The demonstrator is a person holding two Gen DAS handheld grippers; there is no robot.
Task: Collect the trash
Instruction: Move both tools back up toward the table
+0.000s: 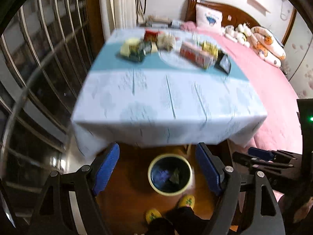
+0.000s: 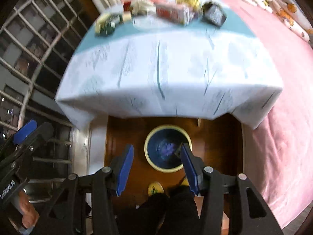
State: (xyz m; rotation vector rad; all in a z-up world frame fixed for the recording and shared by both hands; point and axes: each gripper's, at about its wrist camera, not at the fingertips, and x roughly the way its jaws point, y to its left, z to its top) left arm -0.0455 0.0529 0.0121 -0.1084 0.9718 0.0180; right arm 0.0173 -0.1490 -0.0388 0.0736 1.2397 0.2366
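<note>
A round bin (image 1: pixel 149 173) with a pale yellow rim stands on the wooden floor in front of the table, with crumpled scraps inside. My left gripper (image 1: pixel 157 148) hangs high above it, open, with nothing between its blue pads (image 1: pixel 106 170). My right gripper (image 2: pixel 156 146) is also above the bin (image 2: pixel 146 148), open and empty. Trash sits blurred on the far part of the table: yellow and green packets (image 1: pixel 133 49), a red box (image 1: pixel 195 53) and a black item (image 1: pixel 224 63). In the right wrist view the red box (image 2: pixel 172 11) is near the top edge.
The table (image 1: pixel 166 101) carries a pale blue cloth hanging over its near edge. A pink bed (image 1: pixel 273 90) runs along the right; a barred window (image 1: pixel 39 68) fills the left. A person's feet in yellow slippers (image 2: pixel 155 189) stand by the bin. A hand (image 2: pixel 27 211) holds the left gripper.
</note>
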